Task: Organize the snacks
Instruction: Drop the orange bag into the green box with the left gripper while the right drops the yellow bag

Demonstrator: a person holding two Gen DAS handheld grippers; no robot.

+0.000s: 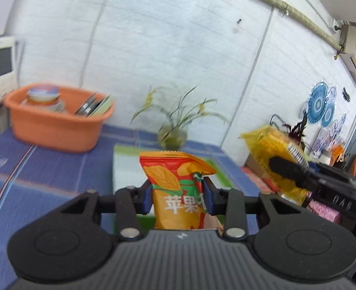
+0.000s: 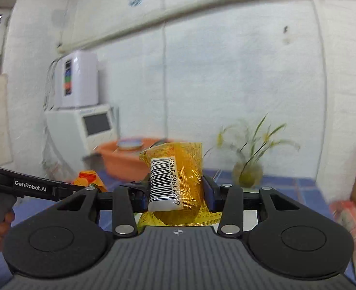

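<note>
Snack packets between tool pads

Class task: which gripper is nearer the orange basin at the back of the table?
Left. The left gripper, shut on an orange snack packet, is nearer the orange basin; the right gripper, holding a yellow packet, is farther right.

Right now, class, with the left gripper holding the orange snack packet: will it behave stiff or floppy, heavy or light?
The orange snack packet probably flexes: its top edge looks crumpled. It seems light, standing upright between the left gripper fingers without sagging. The film looks glossy, so possibly slippery.
</note>
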